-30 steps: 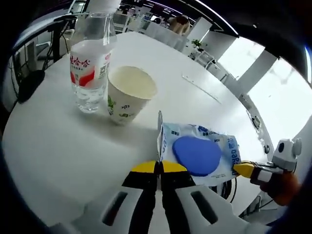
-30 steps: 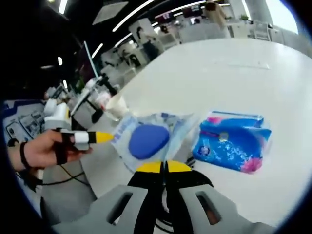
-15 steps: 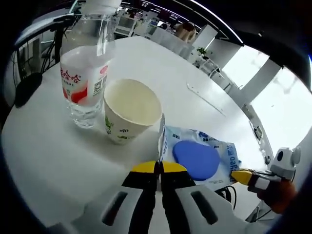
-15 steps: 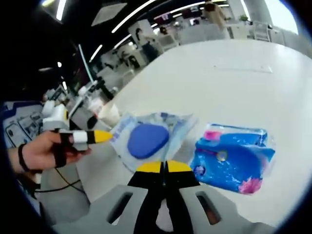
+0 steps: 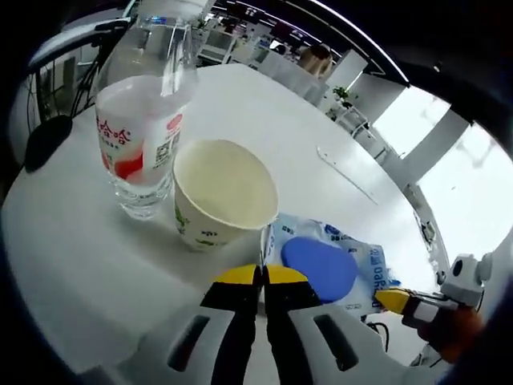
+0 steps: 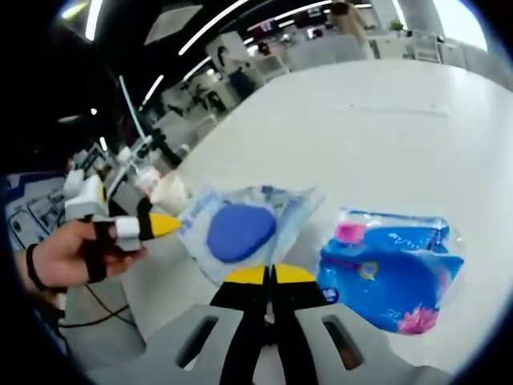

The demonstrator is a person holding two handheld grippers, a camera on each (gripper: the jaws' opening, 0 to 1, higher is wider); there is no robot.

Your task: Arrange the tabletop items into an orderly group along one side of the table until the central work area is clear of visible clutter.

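A clear packet with a blue oval pad (image 5: pixel 321 265) is held just above the white table (image 5: pixel 72 265) by two corners. My left gripper (image 5: pixel 262 277) is shut on its near edge, right beside a paper cup (image 5: pixel 220 192). A water bottle (image 5: pixel 140 120) with a red label stands to the left of the cup. My right gripper (image 5: pixel 393 299) pinches the packet's far corner. In the right gripper view the packet (image 6: pixel 240 231) lies between my shut right gripper (image 6: pixel 268 275) and the left gripper (image 6: pixel 164 224), held by a hand. A blue tissue pack (image 6: pixel 389 269) lies at right.
A thin strip (image 5: pixel 345 172) lies farther out on the round table. A dark object (image 5: pixel 44 140) sits past the table's left edge. Chairs, desks and a person (image 5: pixel 313 56) are in the office behind. The cup (image 6: pixel 170 192) sits near the table's edge in the right gripper view.
Both grippers have carried the packet toward the cup and bottle, which now loom larger in the left gripper view. The tissue pack has slid lower right in the right gripper view as the camera moved.
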